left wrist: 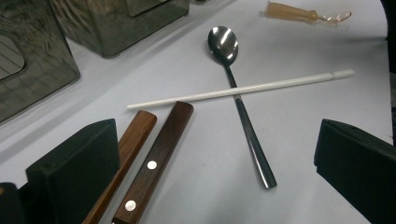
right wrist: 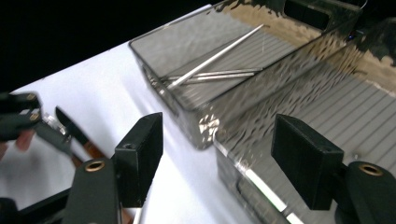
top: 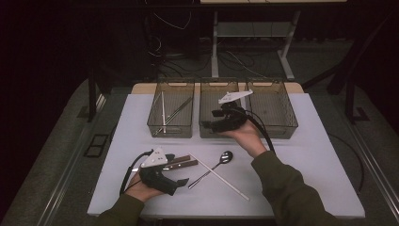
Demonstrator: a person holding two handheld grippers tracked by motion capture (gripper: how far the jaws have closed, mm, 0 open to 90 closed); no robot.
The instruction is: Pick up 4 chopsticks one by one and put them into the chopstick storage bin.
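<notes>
High view: our left gripper (top: 181, 181), fingers apart and empty, sits nearest the spoon (top: 214, 167) angled across the tabletop (top: 306, 155); the right gripper (top: 207, 125), fingers apart, hovers over the middle bin (top: 209, 132).

The whole white table (top: 301, 155) is seen from above and in front, at a distance. The steel spoon (left wrist: 236, 93) and white plastic stick (left wrist: 243, 87) are viewed closely and low from the near left. The smoked transparent bins (right wrist: 224, 88) are viewed closely from the right; both areas are shared with the high view.
</notes>
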